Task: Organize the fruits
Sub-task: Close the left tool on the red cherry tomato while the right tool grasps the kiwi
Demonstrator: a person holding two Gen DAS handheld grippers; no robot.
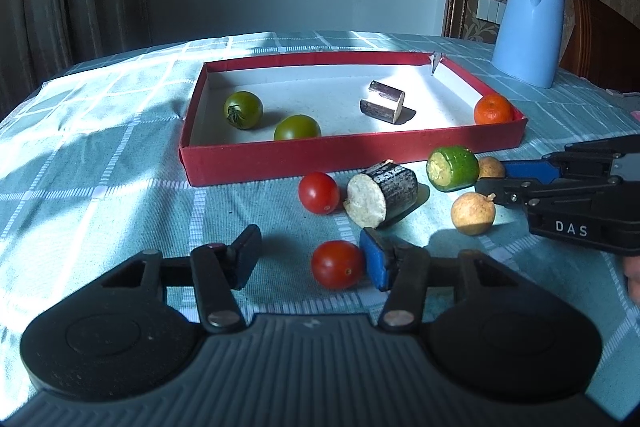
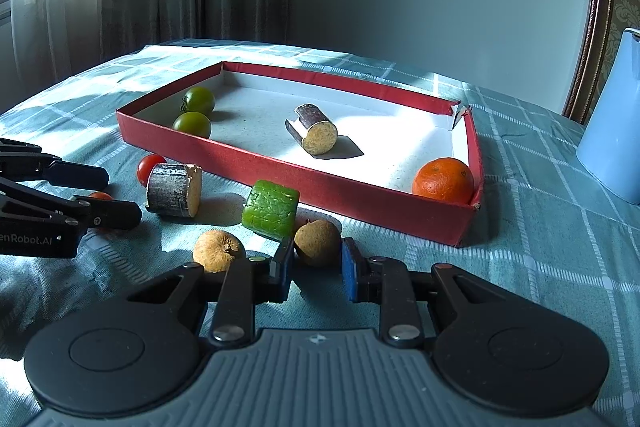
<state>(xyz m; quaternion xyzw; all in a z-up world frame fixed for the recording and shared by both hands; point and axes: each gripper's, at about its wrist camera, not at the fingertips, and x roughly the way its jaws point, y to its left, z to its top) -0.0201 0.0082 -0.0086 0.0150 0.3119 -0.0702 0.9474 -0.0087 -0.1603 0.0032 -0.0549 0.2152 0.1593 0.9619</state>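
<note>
The left claw (image 1: 311,247), bottom centre of its view, stands open around a red cherry tomato (image 1: 337,264) that touches only its blue pad. If the claw shuts off-centre, the round fruit may squirt out and roll across the bench (image 1: 100,167). The right claw (image 2: 317,247) pinches a longan (image 2: 318,241) at its very tips, so the longan could slip when lifted.

Count:
- 2 red cherry tomatoes, the other (image 1: 319,193) above the first
- 2 longans, 1 loose (image 2: 218,251)
- 1 cucumber chunk (image 1: 452,169)
- 2 dark cane pieces, 1 on the bench (image 1: 382,195) and 1 in the red tray (image 1: 340,157)
- 2 green tomatoes (image 1: 243,109) in the tray
- 1 mandarin (image 1: 493,109) in the tray
</note>
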